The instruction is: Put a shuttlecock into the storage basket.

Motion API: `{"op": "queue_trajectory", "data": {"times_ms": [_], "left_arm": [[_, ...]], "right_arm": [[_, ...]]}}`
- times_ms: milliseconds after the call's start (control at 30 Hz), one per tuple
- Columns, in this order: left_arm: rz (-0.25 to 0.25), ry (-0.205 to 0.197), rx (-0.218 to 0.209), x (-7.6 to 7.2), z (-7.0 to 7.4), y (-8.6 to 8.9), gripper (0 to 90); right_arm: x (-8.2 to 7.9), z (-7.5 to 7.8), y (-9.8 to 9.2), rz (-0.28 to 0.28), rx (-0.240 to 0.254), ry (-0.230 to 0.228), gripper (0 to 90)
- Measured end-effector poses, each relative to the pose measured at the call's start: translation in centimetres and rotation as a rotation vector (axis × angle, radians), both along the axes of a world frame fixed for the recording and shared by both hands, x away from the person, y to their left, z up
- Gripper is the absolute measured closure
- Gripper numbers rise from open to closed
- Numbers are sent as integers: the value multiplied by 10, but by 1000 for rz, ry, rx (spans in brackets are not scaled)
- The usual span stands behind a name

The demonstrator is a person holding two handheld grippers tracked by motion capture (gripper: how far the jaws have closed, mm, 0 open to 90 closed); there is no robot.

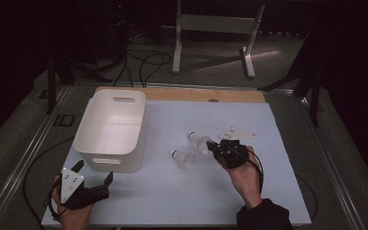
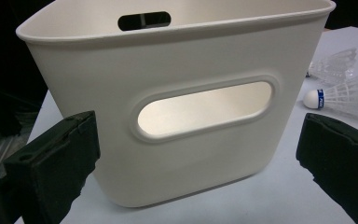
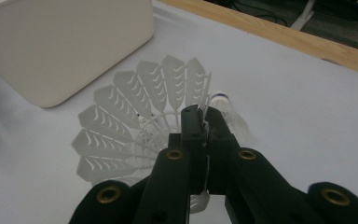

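High view: a white bin (image 1: 111, 129) stands on the left half of the pale table (image 1: 172, 191), its near handle slot facing the person. Two shuttlecocks lie right of the bin; the nearer shuttlecock (image 1: 182, 158) rests apart from the grippers, while the far shuttlecock (image 1: 199, 142) lies against the tips of the right gripper (image 1: 212, 146), held by the person's right hand (image 1: 244, 179). A grey three-cornered plate (image 1: 237, 132) lies on the table just beyond that gripper. The left gripper (image 1: 94, 173) sits at the table's near left corner, just in front of the bin, jaws spread with nothing between them.

Left gripper view: both black jaws stand wide apart at the lower corners, framing the bin's (image 2: 177, 107) side wall and handle slot. Two shuttlecocks show at the right edge; one (image 2: 340, 95) has a white cork with a blue band.

Right gripper view: the jaws are pressed together on the skirt rim of the held shuttlecock (image 3: 135, 121), whose white feather skirt fans out to the left; the bin's corner (image 3: 65, 42) lies beyond
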State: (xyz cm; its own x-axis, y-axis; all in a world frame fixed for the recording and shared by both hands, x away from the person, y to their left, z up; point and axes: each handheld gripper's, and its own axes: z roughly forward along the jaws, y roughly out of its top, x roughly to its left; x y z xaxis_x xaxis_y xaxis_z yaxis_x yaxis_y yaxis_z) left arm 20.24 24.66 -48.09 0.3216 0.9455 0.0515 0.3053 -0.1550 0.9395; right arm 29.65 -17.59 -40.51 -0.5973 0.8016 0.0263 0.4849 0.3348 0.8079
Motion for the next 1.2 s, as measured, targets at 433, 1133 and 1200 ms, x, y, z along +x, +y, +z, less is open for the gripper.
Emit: {"op": "queue_trajectory", "data": {"times_ms": [433,1133,1200], "left_arm": [[1,-1,1,0,0,0,0],[-2,0,3,0,0,-1,0],[-2,0,4,0,0,-1,0]], "right_arm": [[2,2,4,-5,25,-17,896],[7,6,15,-3,58,-40,896],[7,6,16,-5,58,-41,896]]}}
